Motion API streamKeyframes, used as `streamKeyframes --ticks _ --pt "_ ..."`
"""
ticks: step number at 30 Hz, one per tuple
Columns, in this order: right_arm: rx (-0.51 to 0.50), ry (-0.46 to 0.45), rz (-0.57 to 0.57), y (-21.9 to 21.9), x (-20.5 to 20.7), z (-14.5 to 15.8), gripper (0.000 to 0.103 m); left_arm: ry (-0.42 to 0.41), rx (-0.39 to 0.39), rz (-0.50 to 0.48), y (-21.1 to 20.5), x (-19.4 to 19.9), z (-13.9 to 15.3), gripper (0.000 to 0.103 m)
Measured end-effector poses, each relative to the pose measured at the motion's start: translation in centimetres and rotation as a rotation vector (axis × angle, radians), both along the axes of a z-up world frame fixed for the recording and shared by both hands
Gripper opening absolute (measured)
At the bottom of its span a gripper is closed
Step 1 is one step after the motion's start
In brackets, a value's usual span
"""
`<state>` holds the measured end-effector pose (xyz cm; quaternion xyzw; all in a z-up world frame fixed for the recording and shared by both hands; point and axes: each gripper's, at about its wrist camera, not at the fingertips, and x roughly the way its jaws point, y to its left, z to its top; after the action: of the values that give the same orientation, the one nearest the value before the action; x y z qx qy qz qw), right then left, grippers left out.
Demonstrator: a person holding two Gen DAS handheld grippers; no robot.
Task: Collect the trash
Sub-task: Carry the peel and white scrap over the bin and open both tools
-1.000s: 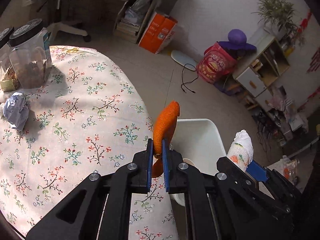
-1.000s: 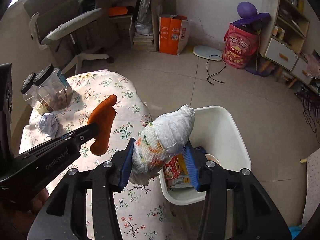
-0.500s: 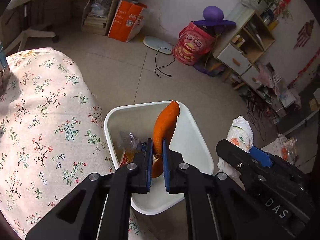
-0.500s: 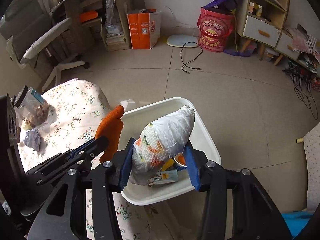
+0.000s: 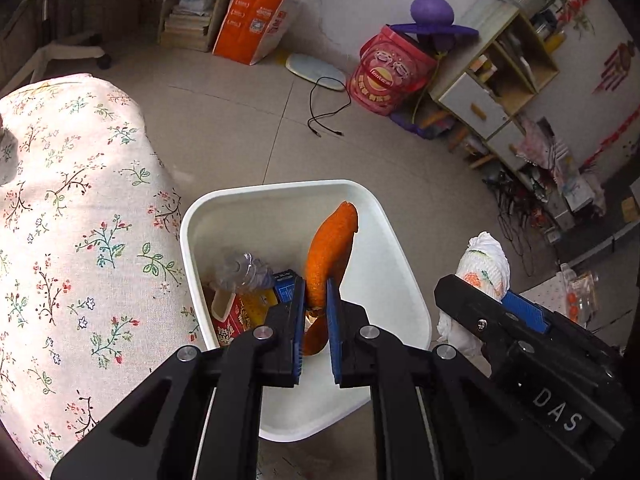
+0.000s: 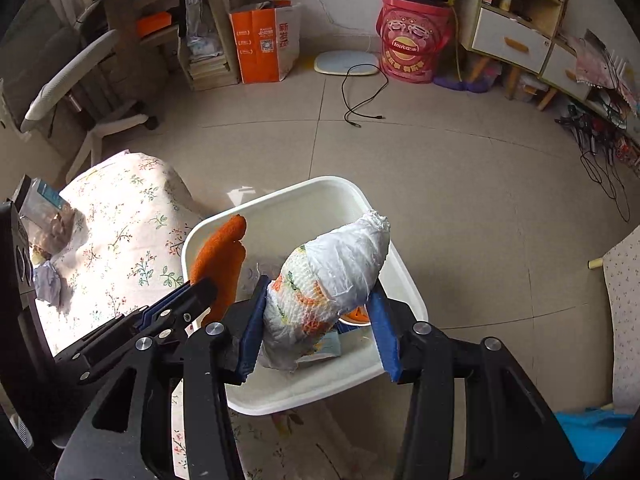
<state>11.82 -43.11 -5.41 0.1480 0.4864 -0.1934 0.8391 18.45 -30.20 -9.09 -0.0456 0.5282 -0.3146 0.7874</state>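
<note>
My left gripper [image 5: 316,300] is shut on an orange peel [image 5: 330,248] and holds it above the white bin [image 5: 384,216]. The peel also shows in the right wrist view [image 6: 220,256]. My right gripper [image 6: 320,320] is shut on a crumpled white wad with an orange-green print [image 6: 332,276], held over the bin [image 6: 280,196]. That wad shows at the right of the left wrist view [image 5: 486,264]. The bin holds a clear plastic bottle [image 5: 240,270], a red carton [image 5: 230,314] and other wrappers.
The table with a floral cloth [image 5: 72,208] stands left of the bin. A crumpled paper ball [image 6: 48,284] and a jar [image 6: 48,216] sit on it. A red bucket [image 6: 412,44], an orange box [image 6: 264,44], a cable [image 6: 360,96] and shelves [image 6: 516,32] lie beyond.
Both grippers have swung from over the table to over the white bin, each still holding its piece of trash. The bin's contents have come into view.
</note>
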Motion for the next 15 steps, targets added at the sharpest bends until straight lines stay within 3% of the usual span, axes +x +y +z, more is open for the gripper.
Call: streamKeyframes --ticks 3,5,7,15 --pt "-0.011 0.01 -0.006 0.0 0.2 -0.1 0.051 0.005 0.011 0.014 0.0 0.2 -0.1 0.016" --pt "-0.03 0.019 -0.01 0.0 0.3 -0.2 0.054 -0.004 0.024 0.032 0.2 0.3 -0.1 0.029" --pt "-0.026 0.016 -0.013 -0.2 0.3 -0.2 0.057 -0.003 0.018 0.046 0.5 0.6 0.0 0.036" --pt "-0.027 0.013 -0.006 0.1 0.3 -0.1 0.058 -0.005 0.013 0.055 1.3 0.7 0.4 0.036"
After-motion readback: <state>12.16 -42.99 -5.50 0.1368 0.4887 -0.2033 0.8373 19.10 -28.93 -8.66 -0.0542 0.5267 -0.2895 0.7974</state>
